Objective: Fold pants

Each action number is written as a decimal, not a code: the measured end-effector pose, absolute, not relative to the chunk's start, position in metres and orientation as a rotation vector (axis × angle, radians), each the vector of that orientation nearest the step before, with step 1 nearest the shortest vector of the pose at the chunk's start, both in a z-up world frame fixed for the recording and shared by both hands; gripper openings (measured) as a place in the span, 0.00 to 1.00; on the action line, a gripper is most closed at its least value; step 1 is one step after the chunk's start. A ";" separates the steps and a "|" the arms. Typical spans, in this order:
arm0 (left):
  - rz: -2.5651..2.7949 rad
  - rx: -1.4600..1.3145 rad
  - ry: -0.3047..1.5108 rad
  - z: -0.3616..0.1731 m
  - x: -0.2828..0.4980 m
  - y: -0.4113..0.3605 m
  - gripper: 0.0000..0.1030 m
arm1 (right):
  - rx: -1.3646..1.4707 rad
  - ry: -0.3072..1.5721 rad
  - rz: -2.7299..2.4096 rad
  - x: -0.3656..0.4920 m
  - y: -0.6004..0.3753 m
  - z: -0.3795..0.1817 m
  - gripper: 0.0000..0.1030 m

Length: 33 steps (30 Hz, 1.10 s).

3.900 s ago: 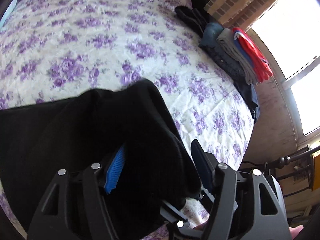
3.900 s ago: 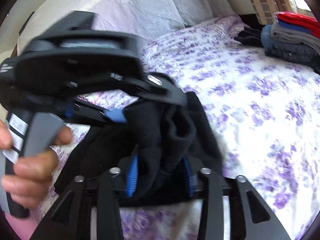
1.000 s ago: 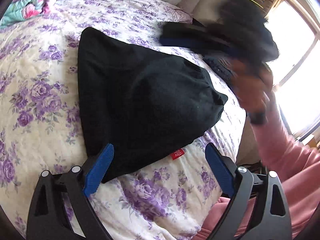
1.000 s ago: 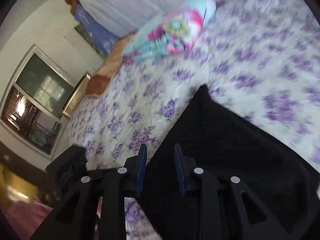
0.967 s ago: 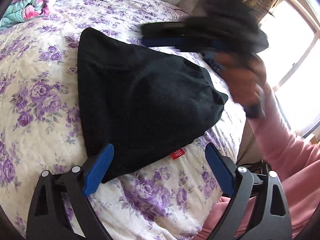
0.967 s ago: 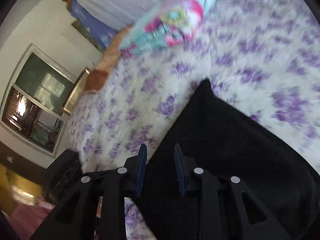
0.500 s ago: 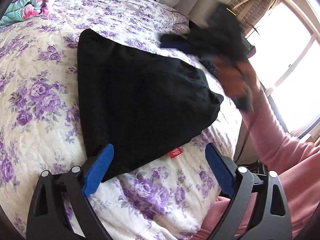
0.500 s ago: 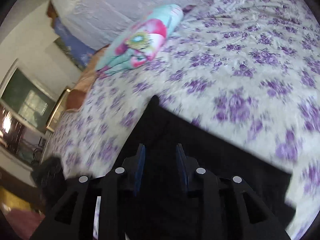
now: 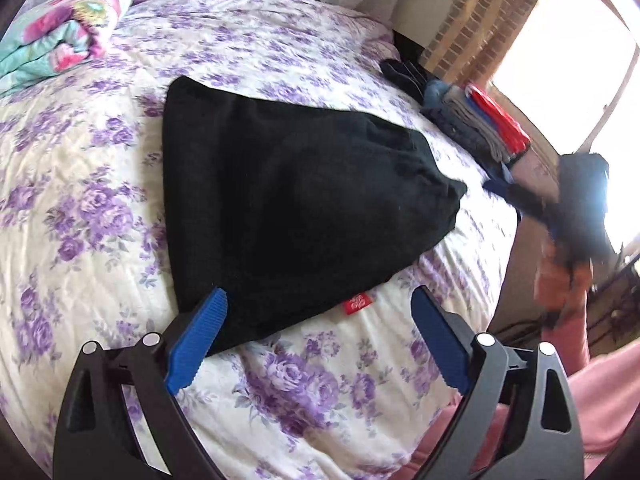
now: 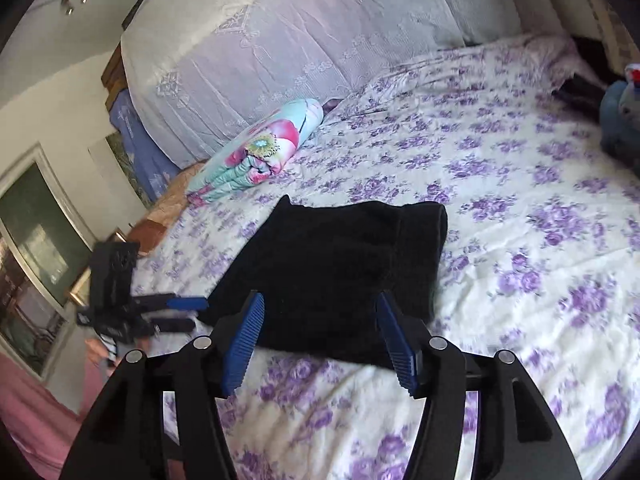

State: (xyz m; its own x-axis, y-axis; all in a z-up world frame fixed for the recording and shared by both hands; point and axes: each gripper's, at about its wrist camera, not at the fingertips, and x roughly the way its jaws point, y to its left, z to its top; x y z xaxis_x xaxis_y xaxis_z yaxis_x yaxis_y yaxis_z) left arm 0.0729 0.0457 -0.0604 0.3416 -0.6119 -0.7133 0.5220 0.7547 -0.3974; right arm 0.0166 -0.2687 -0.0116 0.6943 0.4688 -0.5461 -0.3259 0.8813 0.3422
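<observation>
Black knit pants (image 9: 288,200) lie folded to a compact wedge on the floral bed (image 9: 80,208), a red tag at the near hem. Soft, limp and light by the look, they should pinch best at a thick folded edge or corner. Left tongs (image 9: 316,344) and right tongs (image 10: 320,340) both hang open, empty.

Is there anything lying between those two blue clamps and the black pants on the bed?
Nothing visible. Only bare floral bedspread separates each open gripper from the black pants; the rolled blanket lies beyond them.
</observation>
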 end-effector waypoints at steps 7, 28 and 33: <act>-0.529 -0.281 1.007 -0.058 0.088 0.077 0.89 | 0.246 0.719 0.421 0.016 -0.275 -0.024 0.67; -0.313 -0.185 1.064 -0.069 0.127 0.059 0.89 | 0.390 0.947 0.370 0.171 -0.314 -0.068 0.81; -0.310 -0.173 1.068 -0.070 0.131 0.055 0.90 | 0.497 0.964 0.514 0.179 -0.321 -0.072 0.87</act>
